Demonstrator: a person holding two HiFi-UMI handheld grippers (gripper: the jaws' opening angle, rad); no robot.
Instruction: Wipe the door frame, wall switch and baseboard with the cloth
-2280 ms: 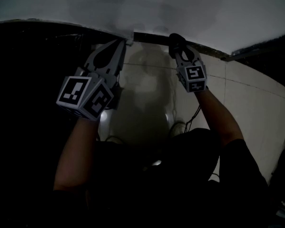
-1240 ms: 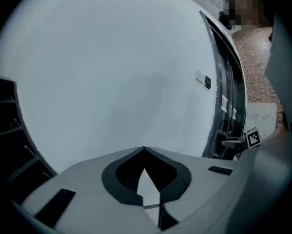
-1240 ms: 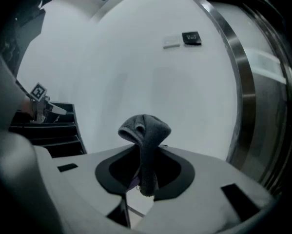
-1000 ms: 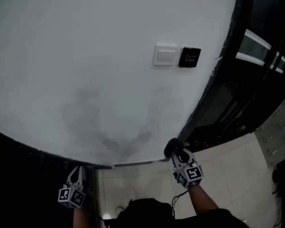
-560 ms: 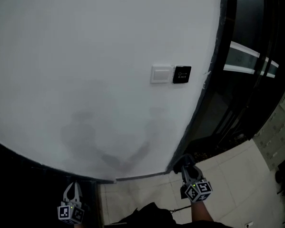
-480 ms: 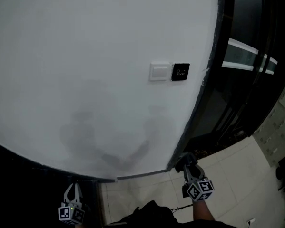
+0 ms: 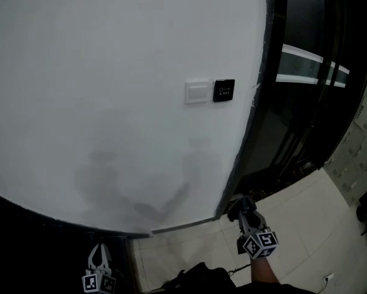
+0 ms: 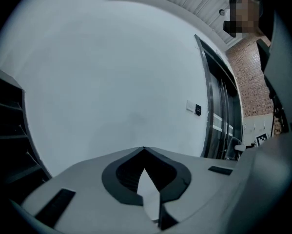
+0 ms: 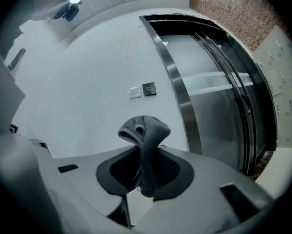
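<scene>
Head view has the right claw (image 7: pixel 241 211) low at the foot of the door frame (image 7: pixel 252 124). Its jaws are clamped on the dark grey cloth (image 7: pixel 237 203), which bunches out past the tips just beside the frame's lower end; whether it touches cannot be told. The baseboard (image 7: pixel 182 226) runs off to that claw's left. The wall switch (image 7: pixel 197 92) and a black exit button (image 7: pixel 224 90) sit well above it on the white wall (image 7: pixel 109 72). The left claw (image 7: pixel 100 254), well apart to the left, is closed with nothing between its jaws.
</scene>
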